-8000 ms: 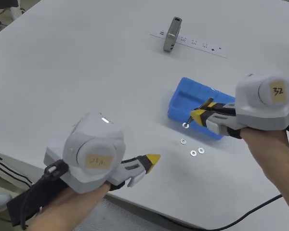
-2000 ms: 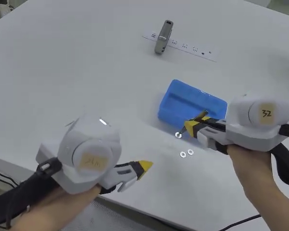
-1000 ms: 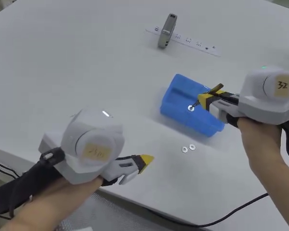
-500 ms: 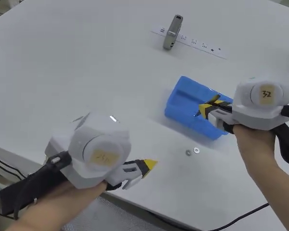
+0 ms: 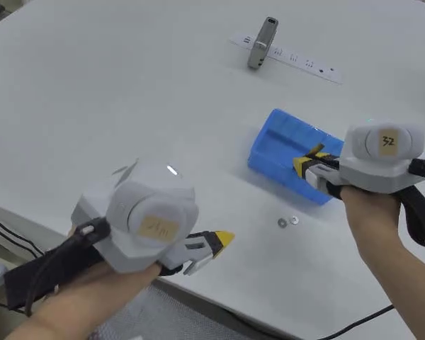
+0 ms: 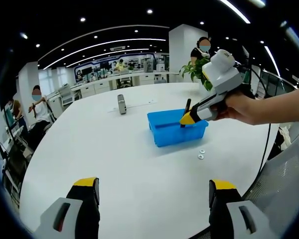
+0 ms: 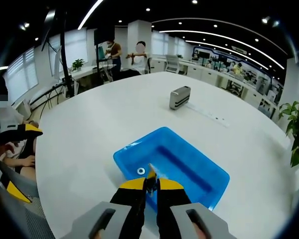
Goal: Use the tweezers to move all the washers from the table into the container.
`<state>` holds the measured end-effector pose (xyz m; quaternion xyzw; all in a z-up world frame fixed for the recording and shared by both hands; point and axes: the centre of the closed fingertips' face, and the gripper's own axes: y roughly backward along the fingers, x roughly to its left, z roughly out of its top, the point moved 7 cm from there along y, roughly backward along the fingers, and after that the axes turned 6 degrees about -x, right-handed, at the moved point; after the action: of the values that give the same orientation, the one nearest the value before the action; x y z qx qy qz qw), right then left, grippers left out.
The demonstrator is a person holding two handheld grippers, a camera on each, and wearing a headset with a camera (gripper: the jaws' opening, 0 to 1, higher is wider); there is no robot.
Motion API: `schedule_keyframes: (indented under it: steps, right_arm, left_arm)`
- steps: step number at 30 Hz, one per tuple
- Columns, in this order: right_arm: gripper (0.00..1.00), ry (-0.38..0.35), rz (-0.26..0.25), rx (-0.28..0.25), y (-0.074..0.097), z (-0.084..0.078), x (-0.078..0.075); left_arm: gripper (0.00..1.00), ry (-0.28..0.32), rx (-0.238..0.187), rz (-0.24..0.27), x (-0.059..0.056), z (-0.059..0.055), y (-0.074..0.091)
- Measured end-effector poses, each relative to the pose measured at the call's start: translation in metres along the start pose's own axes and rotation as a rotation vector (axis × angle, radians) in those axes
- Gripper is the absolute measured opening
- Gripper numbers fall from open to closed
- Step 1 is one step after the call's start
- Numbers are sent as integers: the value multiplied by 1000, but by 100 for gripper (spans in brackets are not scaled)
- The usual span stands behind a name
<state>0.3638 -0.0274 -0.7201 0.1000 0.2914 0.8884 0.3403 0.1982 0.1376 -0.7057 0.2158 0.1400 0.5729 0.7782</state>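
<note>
The blue container [image 5: 287, 145] stands on the white table. My right gripper [image 5: 304, 165] is over its near part, shut on black tweezers [image 7: 150, 175] that point down into it. One washer [image 7: 140, 171] shows just left of the tweezer tip over the container floor [image 7: 189, 167]; I cannot tell whether it is gripped. Two washers [image 5: 282, 223] [image 5: 294, 221] lie on the table in front of the container, also seen as washers [image 6: 201, 153]. My left gripper [image 5: 223, 239] hovers near the table's front edge, open, its jaws wide apart [image 6: 153, 199].
A white power strip [image 5: 301, 60] with a grey upright device [image 5: 262, 42] lies at the far side of the table. A black cable [image 5: 354, 322] runs off the front right edge. Office desks and people stand far behind.
Over two seconds the right gripper carried a washer in the tweezers from the table up over the container and lowered the tip inside. Three loose washers became two. The left gripper stayed put.
</note>
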Motion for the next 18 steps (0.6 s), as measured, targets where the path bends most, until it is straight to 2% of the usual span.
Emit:
schedule_keyframes:
  steps: [11,18]
  right_arm:
    - [4,0,1,3,-2,-2,0]
    - [4,-8,-8,-6,3,1,-1]
  left_arm:
    - [93,-1,0,-1,0,0,0]
    - [93,-4,-2,-3,-1,0,-1]
